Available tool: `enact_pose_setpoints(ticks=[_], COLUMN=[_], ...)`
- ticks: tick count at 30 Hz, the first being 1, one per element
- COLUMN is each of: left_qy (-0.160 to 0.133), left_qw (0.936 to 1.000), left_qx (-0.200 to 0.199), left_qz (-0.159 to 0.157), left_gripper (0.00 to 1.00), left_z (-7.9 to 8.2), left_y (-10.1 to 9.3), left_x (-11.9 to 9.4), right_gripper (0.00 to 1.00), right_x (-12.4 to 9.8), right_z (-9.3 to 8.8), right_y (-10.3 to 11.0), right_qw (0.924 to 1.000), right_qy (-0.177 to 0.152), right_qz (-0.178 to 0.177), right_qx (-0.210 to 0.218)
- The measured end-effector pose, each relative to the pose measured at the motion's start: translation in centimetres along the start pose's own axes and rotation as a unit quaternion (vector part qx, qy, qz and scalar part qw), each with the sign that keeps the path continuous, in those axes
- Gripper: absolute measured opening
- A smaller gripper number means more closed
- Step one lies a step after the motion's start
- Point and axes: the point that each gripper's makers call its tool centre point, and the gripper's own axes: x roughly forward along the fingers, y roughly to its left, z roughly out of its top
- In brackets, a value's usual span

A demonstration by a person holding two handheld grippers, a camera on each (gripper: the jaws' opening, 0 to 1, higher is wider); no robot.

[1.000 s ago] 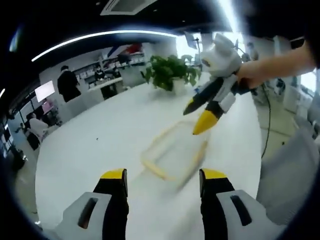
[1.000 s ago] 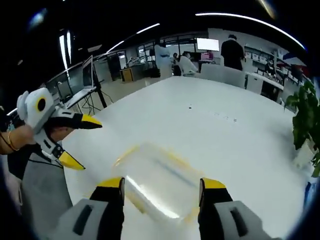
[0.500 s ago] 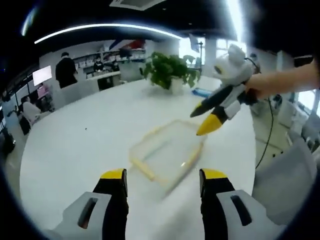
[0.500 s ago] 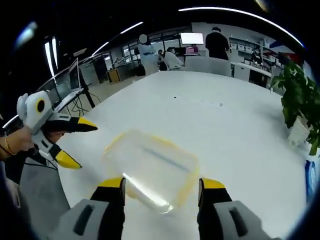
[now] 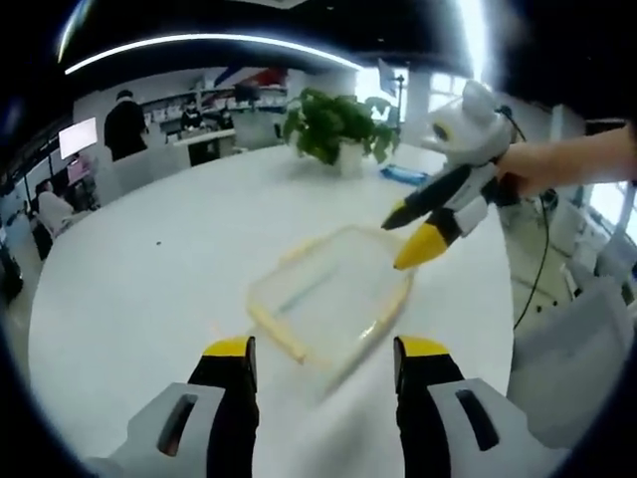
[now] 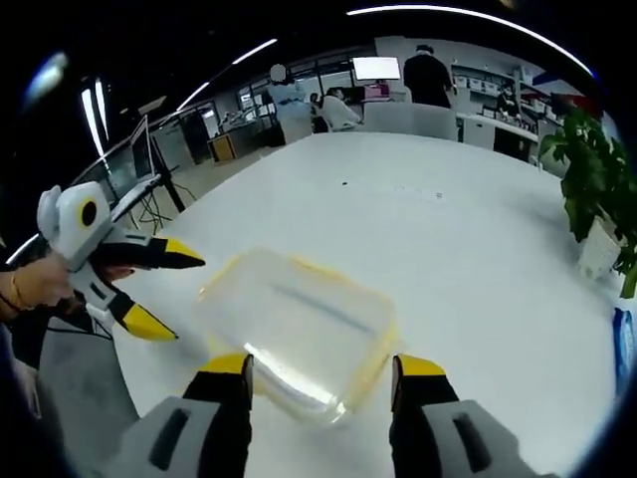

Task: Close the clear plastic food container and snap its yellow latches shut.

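Note:
A clear plastic food container [image 5: 328,296] with yellow edging lies flat on the white table [image 5: 159,279], its lid on top. In the left gripper view my left gripper [image 5: 324,360] is open just short of its near edge, and the right gripper [image 5: 410,237] hovers open over its far right corner. In the right gripper view the container [image 6: 294,329] lies just ahead of my open right gripper [image 6: 323,378]. The left gripper [image 6: 164,294] comes in from the left, open, beside the container's left end. Neither gripper touches the container.
A potted green plant [image 5: 333,124] stands at the table's far side, with a blue item [image 5: 403,176] near it. The plant [image 6: 597,199] is at the right in the right gripper view. People and desks [image 6: 423,80] fill the room behind. The table edge [image 5: 508,329] is close by.
Both cameras have shifted a little; the container now sits sharper and nearer between each pair of jaws. The container itself has not moved, and both grippers stay open.

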Motion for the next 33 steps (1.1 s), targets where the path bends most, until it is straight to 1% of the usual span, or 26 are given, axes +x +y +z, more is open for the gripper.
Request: enact_pose_setpoints(ticks=[7, 14, 26, 33], left_qy=[0.006, 0.006, 0.014, 0.017], left_qw=[1.0, 0.9999, 0.9999, 0.9998], left_qx=[-0.003, -0.01, -0.009, -0.007], left_qz=[0.001, 0.003, 0.001, 0.0], left_gripper=[0.5, 0.49, 0.47, 0.46], left_z=[-0.35, -0.35, -0.8, -0.92], left_y=[0.12, 0.27, 0.55, 0.82], left_x=[0.32, 0.64, 0.73, 0.51], right_gripper=[0.53, 0.52, 0.52, 0.52], right_x=[0.09, 0.23, 0.45, 0.97], right_z=[-0.26, -0.61, -0.53, -0.22], right_y=[0.1, 0.18, 0.09, 0.86], right_qw=[1.0, 0.9999, 0.9999, 0.9999], right_qy=[0.005, 0.009, 0.012, 0.014], right_qz=[0.003, 0.004, 0.003, 0.009], right_qx=[0.001, 0.004, 0.006, 0.0])
